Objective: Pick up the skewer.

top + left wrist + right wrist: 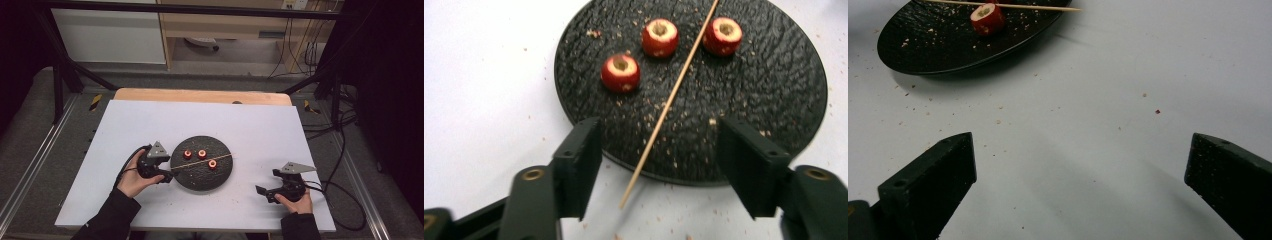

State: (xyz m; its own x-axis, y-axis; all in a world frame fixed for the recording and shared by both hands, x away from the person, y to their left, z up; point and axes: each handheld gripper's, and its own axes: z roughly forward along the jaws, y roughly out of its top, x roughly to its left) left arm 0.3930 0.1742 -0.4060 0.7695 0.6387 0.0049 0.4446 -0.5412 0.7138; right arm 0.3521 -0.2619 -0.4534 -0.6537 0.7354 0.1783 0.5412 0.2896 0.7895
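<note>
A round black plate [202, 177] sits at the centre of the white bench [150, 125], with wide bare surface on every side and the bench edges well away from it. Three red fruit pieces [202, 153] lie on the plate's upper half, apart from one another. A thin skewer [202, 163] lies across the plate from lower left to upper right, both ends overhanging the rim; in the left gripper view its near tip juts past the plate's lower edge over the bench. The left claw [167, 176] sits at the plate's left rim in the high view, jaws spread with the skewer's near end between them, neither pad touching it; there is open gap on both sides of the stick. The right claw [261, 192] rests at lower right of the high view, well apart from the plate, jaws spread wide on nothing, with bare bench ahead of it. Crumbs dot the plate and the bench around it.
</note>
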